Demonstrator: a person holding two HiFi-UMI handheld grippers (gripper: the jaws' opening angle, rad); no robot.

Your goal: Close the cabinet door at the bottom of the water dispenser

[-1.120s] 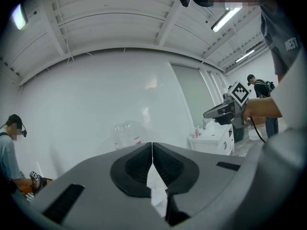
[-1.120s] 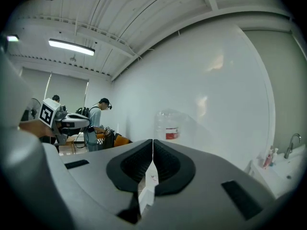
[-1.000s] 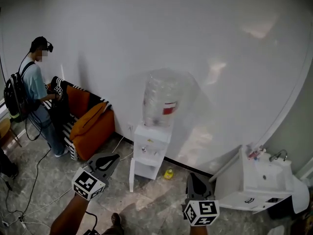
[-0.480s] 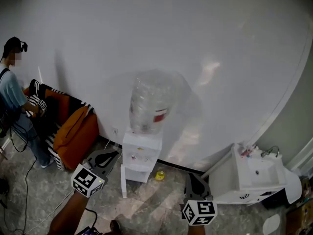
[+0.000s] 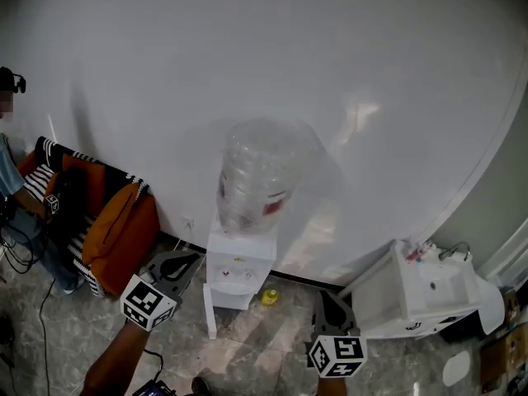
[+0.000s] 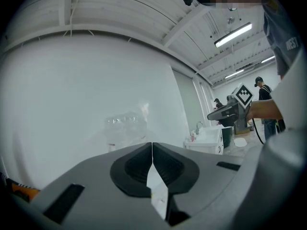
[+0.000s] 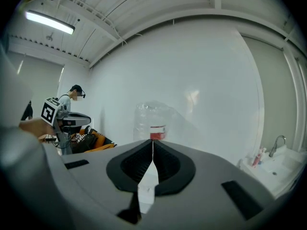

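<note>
Only the head view shows the one cabinet door (image 5: 209, 314), standing open at the base of the single water dispenser (image 5: 239, 266) by the wall, well ahead of the two grippers. The left gripper (image 5: 195, 261) and right gripper (image 5: 322, 295) each have their fingers pressed together on nothing. Their own views show just the one bottle (image 7: 152, 120) above the jaws.

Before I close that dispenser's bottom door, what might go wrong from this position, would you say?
The cabinet door juts forward from the water dispenser, seen nearly edge-on; the shut left tool might glance off it. The large bottle sits high on that narrow body, so a hard shove may rock it.
</note>
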